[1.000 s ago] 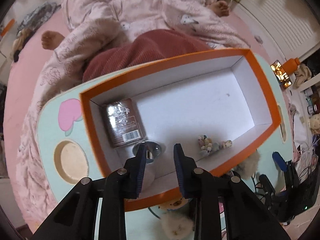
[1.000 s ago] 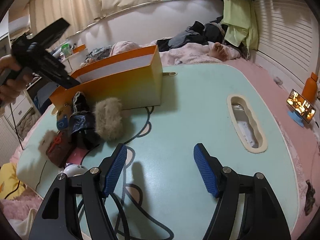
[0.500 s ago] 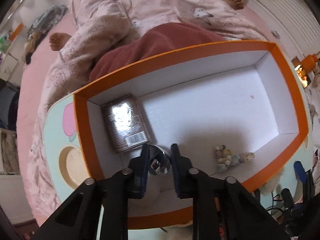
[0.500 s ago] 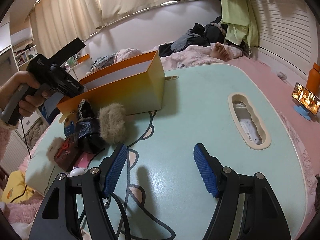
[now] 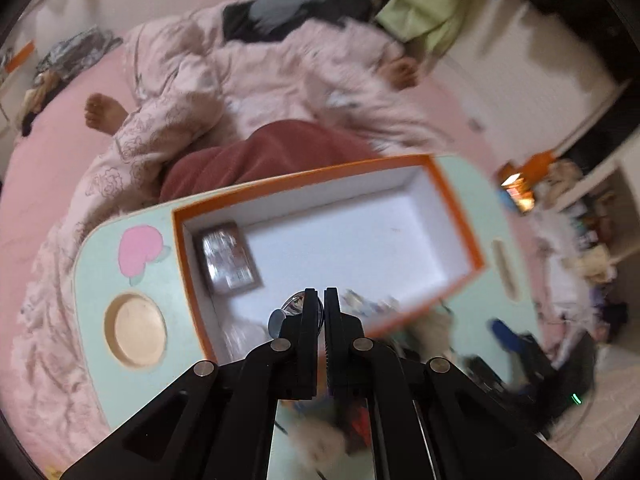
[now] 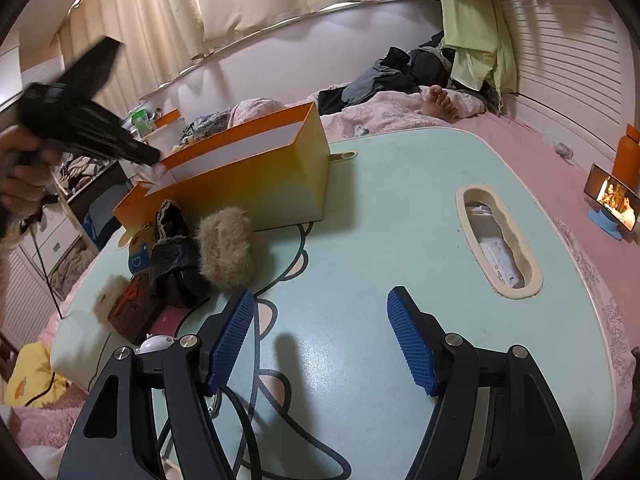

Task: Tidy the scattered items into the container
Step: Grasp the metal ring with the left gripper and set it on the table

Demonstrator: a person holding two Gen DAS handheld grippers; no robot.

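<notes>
The orange box (image 5: 320, 172) with white inside stands on the pale green table (image 6: 400, 220). In it lie a brown wrapped packet (image 5: 228, 258), a blurred small trinket (image 5: 368, 300) and a shiny silver item (image 5: 294, 307). My left gripper (image 5: 320, 292) hangs above the box's near wall, shut, and I see nothing between its pads; the silver item shows just behind the tips. In the right wrist view a hand holds the left gripper (image 6: 146, 156) over the box's (image 6: 248, 188) left end. My right gripper (image 6: 320, 312) is open and empty above bare table.
A furry beige puff (image 6: 226, 248), a black lace pouch (image 6: 172, 248), a brown item (image 6: 132, 308) and a blue-yellow piece (image 6: 138, 254) lie before the box. A black cable (image 6: 248, 420) runs under my right gripper. A phone on a stand (image 6: 612, 200) is right. A person lies behind.
The left gripper's jaws have closed from partly open to shut, and it has risen away from the box floor, so the box looks smaller. The right gripper has stayed put.
</notes>
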